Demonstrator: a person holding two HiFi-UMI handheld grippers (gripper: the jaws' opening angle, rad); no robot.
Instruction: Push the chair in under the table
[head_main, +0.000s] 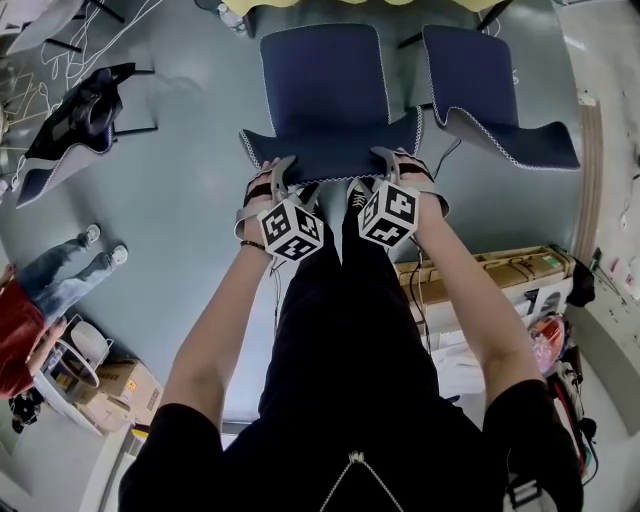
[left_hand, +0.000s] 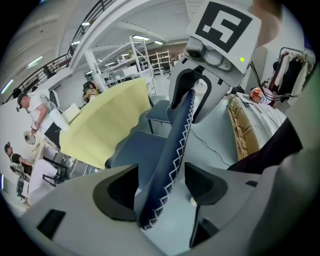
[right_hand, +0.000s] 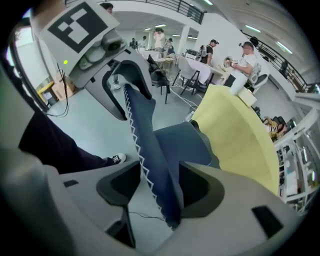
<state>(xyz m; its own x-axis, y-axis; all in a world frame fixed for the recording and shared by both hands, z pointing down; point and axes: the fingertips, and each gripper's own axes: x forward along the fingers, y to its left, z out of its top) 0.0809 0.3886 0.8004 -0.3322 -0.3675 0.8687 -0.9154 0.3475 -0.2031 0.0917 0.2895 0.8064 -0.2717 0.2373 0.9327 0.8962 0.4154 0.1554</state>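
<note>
A dark blue chair (head_main: 325, 85) with white zigzag stitching stands in front of me, its seat facing the yellow table (head_main: 350, 3). Its backrest top edge (head_main: 330, 152) runs across right below my hands. My left gripper (head_main: 277, 172) straddles the left part of that edge and my right gripper (head_main: 395, 162) the right part. In the left gripper view the backrest (left_hand: 172, 150) runs between the jaws of the left gripper (left_hand: 160, 187), with a gap on one side. The right gripper (right_hand: 160, 187) likewise has the backrest (right_hand: 150, 145) between open jaws. The table (left_hand: 105, 125) lies beyond the seat.
A second blue chair (head_main: 490, 80) stands close on the right, and a third chair (head_main: 80, 120) lies off to the left. Wooden boxes and clutter (head_main: 480, 275) sit at my right. A person (head_main: 50, 290) and a cardboard box (head_main: 120, 385) are at lower left.
</note>
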